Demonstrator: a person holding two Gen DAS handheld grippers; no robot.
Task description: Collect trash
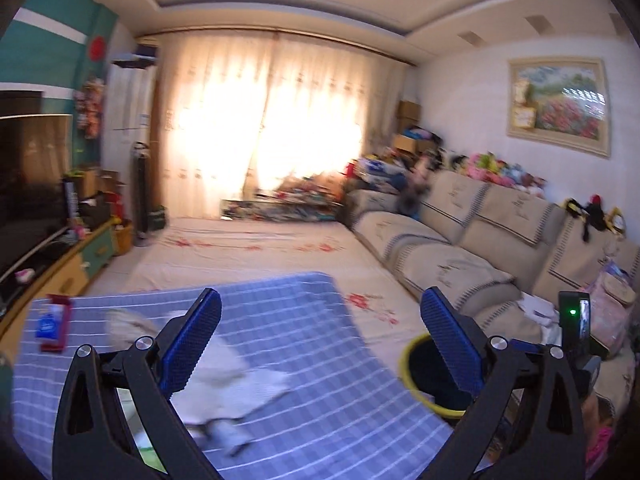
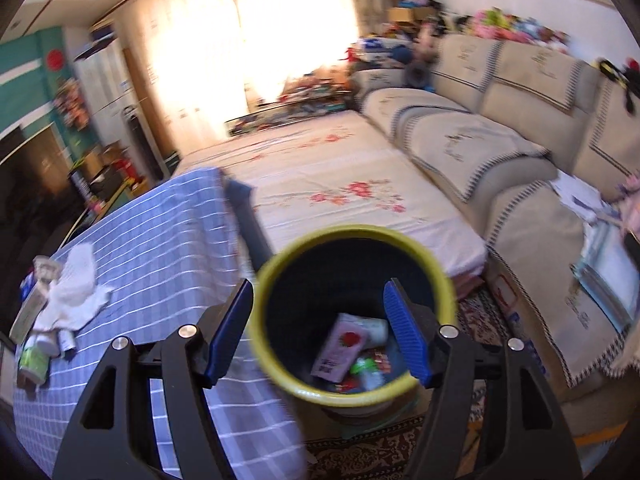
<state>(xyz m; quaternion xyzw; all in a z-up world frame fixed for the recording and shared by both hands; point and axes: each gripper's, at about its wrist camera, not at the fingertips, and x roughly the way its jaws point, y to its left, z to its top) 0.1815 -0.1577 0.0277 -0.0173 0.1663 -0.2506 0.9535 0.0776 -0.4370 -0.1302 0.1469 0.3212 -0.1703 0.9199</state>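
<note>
A black bin with a yellow rim (image 2: 352, 236) stands on the floor beside the table; inside lie a pink carton (image 2: 340, 346) and other small trash. My right gripper (image 2: 320, 332) is open and empty above the bin's mouth. My left gripper (image 1: 320, 344) is open and empty above the blue checked tablecloth (image 1: 304, 320). Crumpled white tissues (image 1: 236, 380) lie on the cloth under its left finger; they also show in the right wrist view (image 2: 76, 292). The bin's rim also shows in the left wrist view (image 1: 410, 354), partly hidden by the right finger.
A red box with a blue packet (image 1: 54, 322) lies at the table's left. A small bottle and bits (image 2: 38, 354) lie by the tissues. A beige sofa (image 1: 480, 240) runs along the right. A floral sheet (image 2: 320, 176) covers the area beyond the table. A TV stand (image 1: 52, 264) is left.
</note>
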